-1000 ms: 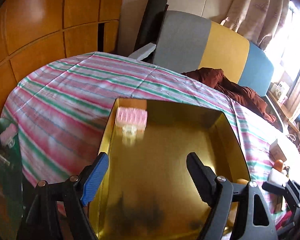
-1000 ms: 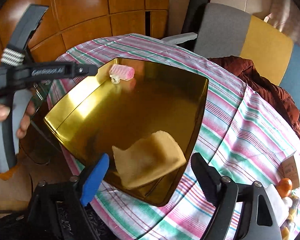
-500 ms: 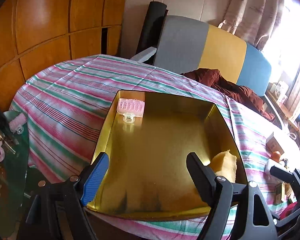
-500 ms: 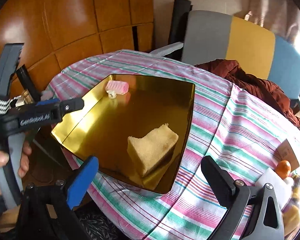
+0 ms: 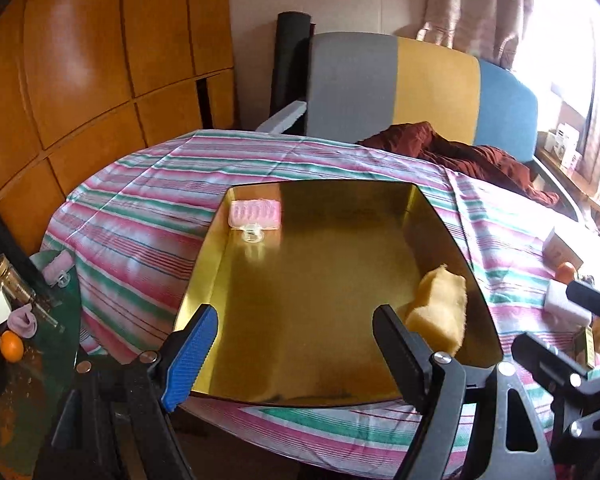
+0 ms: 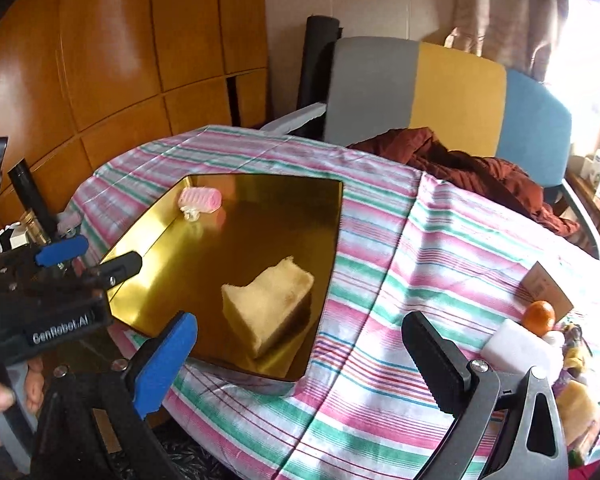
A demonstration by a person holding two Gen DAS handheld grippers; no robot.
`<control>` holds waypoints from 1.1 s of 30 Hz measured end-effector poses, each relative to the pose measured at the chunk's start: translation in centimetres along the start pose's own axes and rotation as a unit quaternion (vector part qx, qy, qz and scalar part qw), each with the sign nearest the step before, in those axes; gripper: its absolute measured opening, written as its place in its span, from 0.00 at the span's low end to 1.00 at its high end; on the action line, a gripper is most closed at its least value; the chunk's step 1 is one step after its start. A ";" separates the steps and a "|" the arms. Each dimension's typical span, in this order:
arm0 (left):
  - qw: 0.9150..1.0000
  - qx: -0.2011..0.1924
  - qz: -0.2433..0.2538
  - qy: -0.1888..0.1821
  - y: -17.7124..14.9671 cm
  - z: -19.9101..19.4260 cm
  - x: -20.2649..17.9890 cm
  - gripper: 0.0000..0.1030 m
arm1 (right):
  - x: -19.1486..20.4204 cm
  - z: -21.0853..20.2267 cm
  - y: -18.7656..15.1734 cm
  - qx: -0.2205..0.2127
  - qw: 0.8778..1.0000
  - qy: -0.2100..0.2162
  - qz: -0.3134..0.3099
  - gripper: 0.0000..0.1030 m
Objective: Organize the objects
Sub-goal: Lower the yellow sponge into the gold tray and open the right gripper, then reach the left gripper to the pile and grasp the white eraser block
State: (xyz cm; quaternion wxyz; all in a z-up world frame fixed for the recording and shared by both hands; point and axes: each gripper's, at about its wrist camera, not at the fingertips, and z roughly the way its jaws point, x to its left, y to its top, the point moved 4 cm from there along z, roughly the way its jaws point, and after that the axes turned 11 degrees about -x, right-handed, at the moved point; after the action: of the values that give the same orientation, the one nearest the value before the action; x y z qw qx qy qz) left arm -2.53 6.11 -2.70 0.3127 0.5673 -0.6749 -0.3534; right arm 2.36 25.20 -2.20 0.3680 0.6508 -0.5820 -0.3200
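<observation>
A gold tray (image 5: 320,308) (image 6: 220,240) lies on the striped tablecloth. A pink hair roller (image 5: 255,213) (image 6: 200,199) rests in its far left corner. A yellow sponge (image 5: 440,306) (image 6: 270,306) lies at the tray's near right side. My left gripper (image 5: 296,344) hangs open over the tray's near edge, empty. Open and empty too, my right gripper (image 6: 300,352) hovers near the sponge over the tray's near right edge. The left gripper (image 6: 88,258) shows at the left of the right wrist view, held by a hand (image 6: 4,396).
At the table's right edge lie an orange (image 6: 539,316), a white block (image 6: 520,346), a cardboard box (image 6: 546,288) and small packets. A low side table (image 5: 24,320) at the left holds a second pink roller (image 5: 58,266), an orange and bottles. A dark red garment (image 6: 480,168) lies on the chair behind.
Both grippers have drawn back and up from the tray. The sponge, close under the right gripper a second ago, now lies free in the tray.
</observation>
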 end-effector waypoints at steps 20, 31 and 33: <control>0.998 0.025 0.033 -0.051 -1.3 0.2 -4.0 0.79 | -5.8 -0.5 -1.4 -0.002 0.996 -0.079 0.042 1.00; 0.991 0.027 0.062 -0.116 -1.4 0.2 -7.9 0.82 | -17.0 -4.4 -2.8 0.006 0.976 -0.191 0.102 1.00; 0.989 0.020 0.066 -0.127 -1.2 -0.1 -8.7 0.85 | -19.7 -5.8 -2.8 0.002 0.969 -0.216 0.117 1.00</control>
State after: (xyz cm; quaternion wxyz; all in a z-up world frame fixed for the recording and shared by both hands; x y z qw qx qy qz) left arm -0.38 14.50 -3.82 0.2355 0.4780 -0.7521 -0.3878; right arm 6.43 45.54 -1.80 0.2673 0.4947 -0.7201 -0.4066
